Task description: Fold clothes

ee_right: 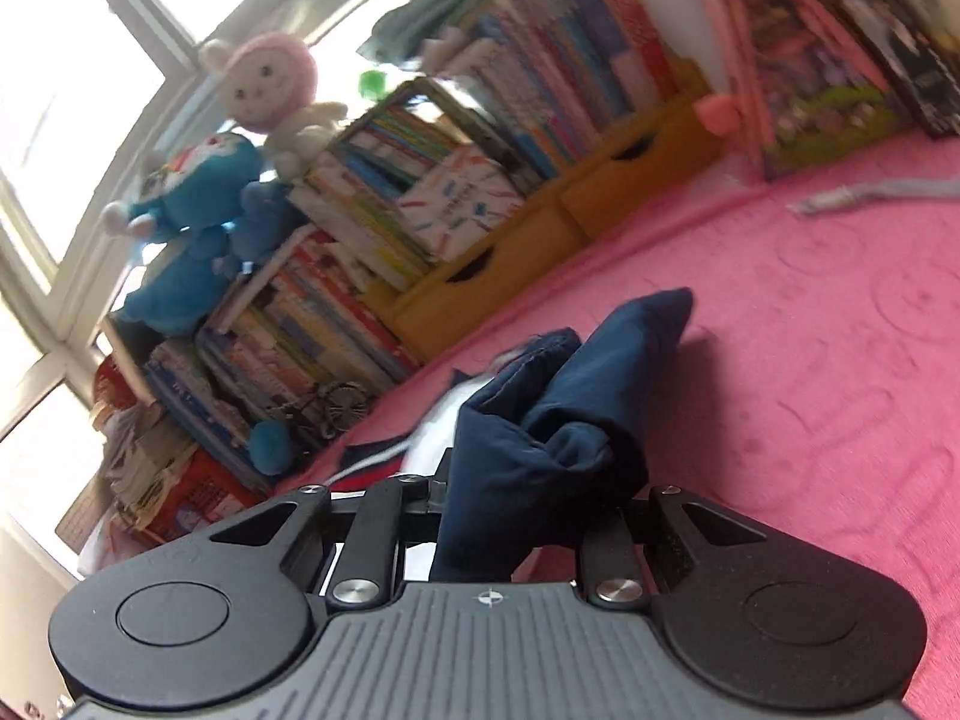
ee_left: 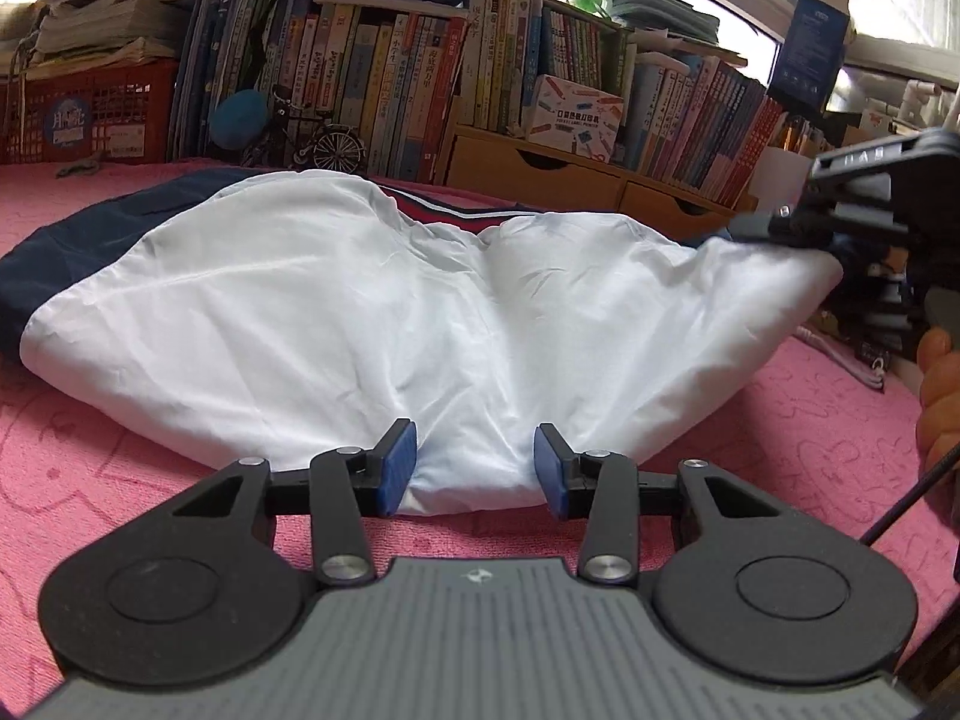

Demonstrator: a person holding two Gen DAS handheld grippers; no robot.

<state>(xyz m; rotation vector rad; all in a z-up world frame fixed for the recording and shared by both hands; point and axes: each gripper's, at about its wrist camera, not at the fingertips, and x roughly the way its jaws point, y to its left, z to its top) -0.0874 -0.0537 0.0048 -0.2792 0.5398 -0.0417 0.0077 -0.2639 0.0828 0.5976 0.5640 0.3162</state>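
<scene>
A white and navy jacket lies spread on the pink bed cover, its red-striped collar at the back. My left gripper stands open at the jacket's near white edge, a bulge of fabric between its blue pads without being pinched. At the right edge of the left wrist view my right gripper holds the jacket's far right corner raised. In the right wrist view that gripper is shut on a bunched navy sleeve, which hides its fingertips.
A wall of books and wooden drawers runs along the bed's far side, with plush toys on top and a red crate at the left. A hand shows at the right edge. Pink cover lies open to the right of the sleeve.
</scene>
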